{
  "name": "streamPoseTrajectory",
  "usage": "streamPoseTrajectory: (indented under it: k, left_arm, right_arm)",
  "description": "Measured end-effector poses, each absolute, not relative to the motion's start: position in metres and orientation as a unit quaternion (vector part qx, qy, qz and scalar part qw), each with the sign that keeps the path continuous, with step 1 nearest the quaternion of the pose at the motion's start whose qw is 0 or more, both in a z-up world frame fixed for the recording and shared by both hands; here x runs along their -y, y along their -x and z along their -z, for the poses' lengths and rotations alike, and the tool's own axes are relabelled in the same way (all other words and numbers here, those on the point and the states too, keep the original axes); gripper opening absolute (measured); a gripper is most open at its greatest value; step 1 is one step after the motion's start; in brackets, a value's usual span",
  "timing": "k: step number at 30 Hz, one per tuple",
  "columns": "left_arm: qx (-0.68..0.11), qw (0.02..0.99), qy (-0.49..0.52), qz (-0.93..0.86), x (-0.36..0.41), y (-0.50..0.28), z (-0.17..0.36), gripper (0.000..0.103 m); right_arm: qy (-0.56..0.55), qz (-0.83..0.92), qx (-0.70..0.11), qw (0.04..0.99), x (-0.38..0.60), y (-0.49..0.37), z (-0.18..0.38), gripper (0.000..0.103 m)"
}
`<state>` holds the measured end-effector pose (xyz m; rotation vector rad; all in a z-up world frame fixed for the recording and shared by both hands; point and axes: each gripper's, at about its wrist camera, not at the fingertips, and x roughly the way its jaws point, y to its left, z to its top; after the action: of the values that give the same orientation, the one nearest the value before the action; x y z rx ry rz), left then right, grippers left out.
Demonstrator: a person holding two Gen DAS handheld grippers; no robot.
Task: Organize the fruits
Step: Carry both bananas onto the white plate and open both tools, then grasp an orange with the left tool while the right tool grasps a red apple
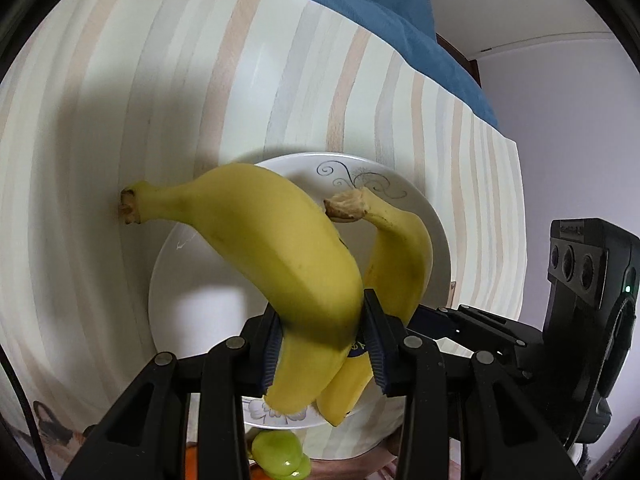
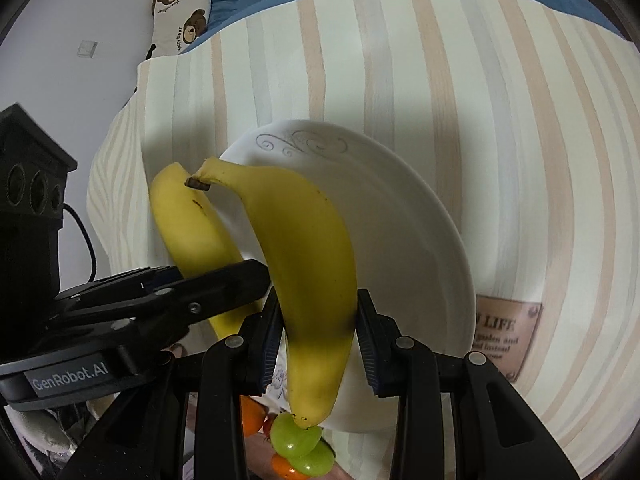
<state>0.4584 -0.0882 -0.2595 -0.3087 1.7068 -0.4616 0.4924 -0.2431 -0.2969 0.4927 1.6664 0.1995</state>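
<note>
Each gripper's jaws clamp a banana above the plate [image 1: 420,216]: left gripper [image 1: 324,344] on one banana [image 1: 280,240], right gripper [image 2: 318,340] on another [image 2: 308,248]. Green grapes [image 2: 300,444], perhaps with oranges, peek out below, mostly hidden.

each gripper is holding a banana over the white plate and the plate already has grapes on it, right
Not quite: the white plate has no grapes on it. The right wrist view shows it bare, with the green grapes lying off its near edge beside some orange fruit. The rest holds: the left gripper and the right gripper each hold a banana over the plate.
</note>
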Motion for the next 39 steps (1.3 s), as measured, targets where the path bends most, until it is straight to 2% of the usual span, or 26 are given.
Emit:
streamPoseTrajectory:
  k: [5,7,8,11,13,15,21,31,39]
  left_arm:
    - [-0.753,0.618,0.132,0.183,0.085,-0.46,0.262,0.035]
    - [-0.746,0.632,0.121,0.17,0.083,-0.461,0.256,0.035]
    - [-0.742,0.638,0.112,0.169,0.084,-0.461,0.253,0.036]
    - [-0.734,0.653,0.089,0.165,0.083,-0.461,0.242,0.053]
    - [-0.724,0.668,0.068,0.161,0.083,-0.459,0.233,0.075]
    - [-0.715,0.68,0.053,0.154,0.081,-0.457,0.226,0.085]
    - [-0.683,0.718,0.021,0.132,0.064,-0.441,0.204,0.09]
    - [-0.621,0.778,-0.031,0.09,0.036,-0.399,0.17,0.09]
    - [-0.557,0.824,-0.062,0.079,0.027,-0.358,0.129,0.09]
  right_arm:
    - [-0.204,-0.081,-0.741,0.635,0.242,-0.496,0.303,0.042]
    - [-0.2,-0.08,-0.74,0.637,0.238,-0.501,0.299,0.052]
    - [-0.194,-0.076,-0.739,0.64,0.237,-0.502,0.296,0.064]
    - [-0.191,-0.072,-0.734,0.648,0.235,-0.503,0.289,0.086]
    - [-0.191,-0.066,-0.731,0.652,0.234,-0.5,0.283,0.088]
    - [-0.182,-0.055,-0.729,0.658,0.232,-0.499,0.276,0.094]
    - [-0.144,-0.018,-0.712,0.687,0.227,-0.489,0.251,0.096]
    - [-0.099,0.031,-0.661,0.743,0.213,-0.447,0.208,0.096]
    - [-0.08,0.05,-0.6,0.794,0.198,-0.393,0.153,0.096]
